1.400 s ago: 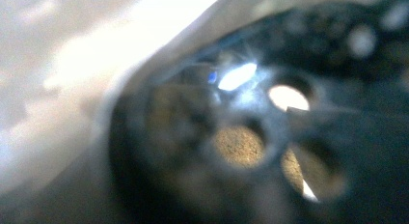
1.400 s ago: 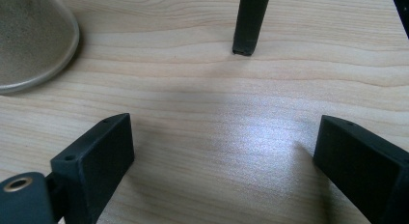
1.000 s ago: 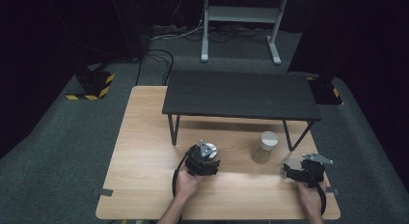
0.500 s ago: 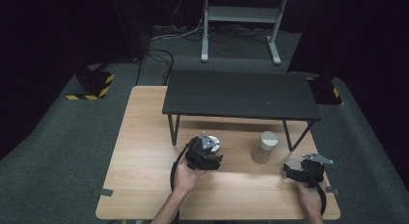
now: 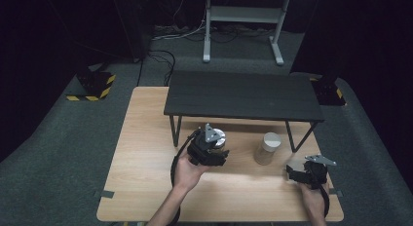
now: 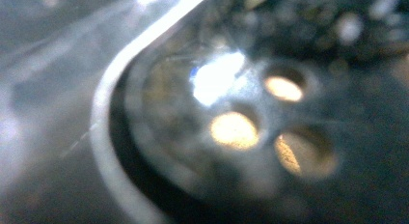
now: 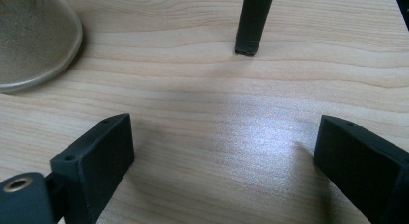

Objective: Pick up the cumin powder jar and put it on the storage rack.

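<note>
Left gripper (image 5: 210, 147) over round silver perforated lid (image 6: 231, 122), jaw gap unreadable | right gripper (image 7: 222, 161) spread wide, low over pale wooden table (image 7: 202, 89) | tan cylindrical jar (image 5: 267, 149) between both, by black shelf leg (image 7: 251, 21)

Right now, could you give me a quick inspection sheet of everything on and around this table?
Surface: light wooden table, bare in front.
Job's things: metal shaker with a holed lid, at the left gripper; jar of tan powder standing apart.
Clutter: low black bench on the table.
Grippers: left close over the shaker, jaws blurred; right gripper open, empty.
Cables: black cable loops from the left gripper.
Surroundings: grey carpet, dark room.
</note>
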The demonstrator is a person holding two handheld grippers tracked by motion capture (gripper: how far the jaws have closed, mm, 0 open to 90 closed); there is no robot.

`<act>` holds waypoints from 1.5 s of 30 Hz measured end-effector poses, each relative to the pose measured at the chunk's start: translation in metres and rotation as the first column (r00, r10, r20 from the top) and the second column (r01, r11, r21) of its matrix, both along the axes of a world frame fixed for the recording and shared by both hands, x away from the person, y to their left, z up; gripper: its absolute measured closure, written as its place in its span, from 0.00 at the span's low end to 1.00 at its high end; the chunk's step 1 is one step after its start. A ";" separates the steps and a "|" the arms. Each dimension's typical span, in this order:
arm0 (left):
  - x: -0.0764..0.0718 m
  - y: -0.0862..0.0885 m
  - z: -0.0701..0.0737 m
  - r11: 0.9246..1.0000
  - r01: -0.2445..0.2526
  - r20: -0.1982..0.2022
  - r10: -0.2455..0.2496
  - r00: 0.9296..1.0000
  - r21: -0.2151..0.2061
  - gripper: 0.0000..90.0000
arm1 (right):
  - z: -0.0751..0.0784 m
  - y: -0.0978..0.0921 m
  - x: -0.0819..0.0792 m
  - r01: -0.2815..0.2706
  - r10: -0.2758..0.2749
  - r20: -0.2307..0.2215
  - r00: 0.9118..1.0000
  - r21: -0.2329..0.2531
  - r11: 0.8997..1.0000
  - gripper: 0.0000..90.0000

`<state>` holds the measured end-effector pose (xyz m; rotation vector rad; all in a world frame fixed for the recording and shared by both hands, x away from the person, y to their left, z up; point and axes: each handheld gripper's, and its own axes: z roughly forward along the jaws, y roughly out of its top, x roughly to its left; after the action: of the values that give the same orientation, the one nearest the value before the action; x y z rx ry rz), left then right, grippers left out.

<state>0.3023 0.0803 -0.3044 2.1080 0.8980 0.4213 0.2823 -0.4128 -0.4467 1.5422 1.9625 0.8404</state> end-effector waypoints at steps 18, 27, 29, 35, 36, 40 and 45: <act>0.011 -0.001 0.050 0.999 0.046 0.021 -0.046 0.999 -0.001 0.35 | 0.000 0.000 0.000 0.000 0.000 0.000 1.000 0.002 1.000 0.07; 0.019 -0.001 0.072 0.998 0.067 0.043 -0.066 0.997 -0.015 0.35 | 0.000 0.000 0.000 0.001 -0.001 0.000 1.000 0.002 1.000 0.07; 0.021 -0.001 0.075 0.997 0.069 0.045 -0.068 0.997 -0.018 0.35 | 0.000 0.000 0.000 0.000 0.000 0.000 1.000 0.002 1.000 0.07; 0.034 0.000 0.083 0.998 0.063 0.047 -0.062 0.997 -0.029 0.35 | 0.000 0.000 0.000 0.000 0.000 0.000 1.000 0.002 1.000 0.07; 0.036 0.000 0.084 0.998 0.060 0.049 -0.058 0.997 -0.031 0.35 | 0.000 0.000 0.000 0.000 0.000 0.000 1.000 0.002 1.000 0.07; 0.041 -0.001 0.085 0.998 0.053 0.057 -0.051 0.997 -0.032 0.35 | 0.000 0.000 0.000 0.000 0.000 0.000 1.000 0.001 1.000 0.07; 0.053 -0.003 0.087 0.999 0.030 0.055 -0.028 0.998 -0.036 0.35 | 0.000 0.000 0.000 0.000 0.000 0.000 1.000 0.002 1.000 0.07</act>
<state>0.3557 0.0778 -0.2178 2.0634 0.8366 0.4422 0.2823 -0.4130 -0.4468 1.5432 1.9620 0.8424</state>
